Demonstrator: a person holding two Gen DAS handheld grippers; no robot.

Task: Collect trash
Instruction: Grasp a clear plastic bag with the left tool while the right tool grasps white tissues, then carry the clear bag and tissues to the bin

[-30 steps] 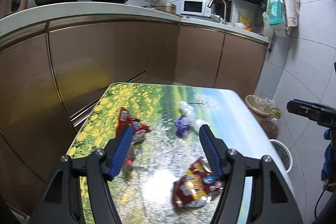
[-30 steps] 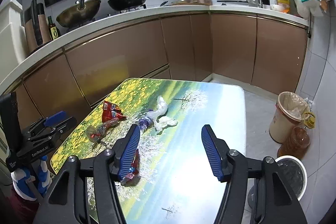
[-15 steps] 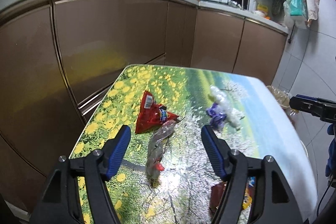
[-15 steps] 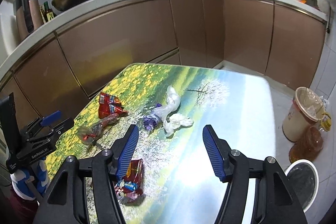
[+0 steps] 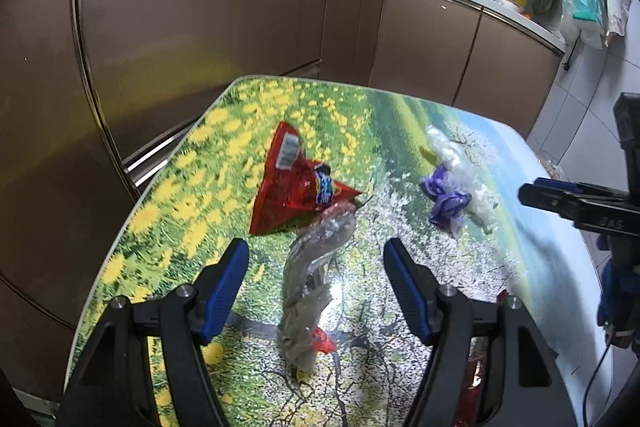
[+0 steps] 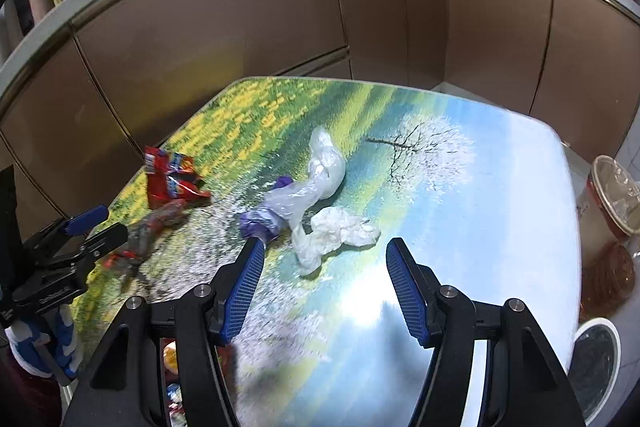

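Trash lies scattered on a table printed with a meadow picture (image 5: 192,203) (image 6: 500,195). A red snack bag (image 5: 294,187) (image 6: 170,179) lies near the left edge. Just before it sits a crumpled clear wrapper with a red end (image 5: 312,275) (image 6: 156,227), framed by the open fingers of my left gripper (image 5: 316,259), which hovers above it. Farther right are a purple and clear plastic bag (image 5: 446,201) (image 6: 298,197) and a white crumpled wad (image 6: 340,231). My right gripper (image 6: 322,255) stands open just above the white wad, nothing between its pads.
Brown kitchen cabinets (image 5: 200,27) wrap around the table's far and left sides. On the floor to the right stand a lined trash bin (image 6: 614,195), an amber bottle (image 6: 608,279) and a round white container (image 6: 596,359). Another snack wrapper (image 6: 172,355) shows under the right gripper.
Both grippers have come down and forward toward the table. The clear wrapper now sits between the left fingers' span, and the white wad lies just ahead of the right fingers. Both stay open.
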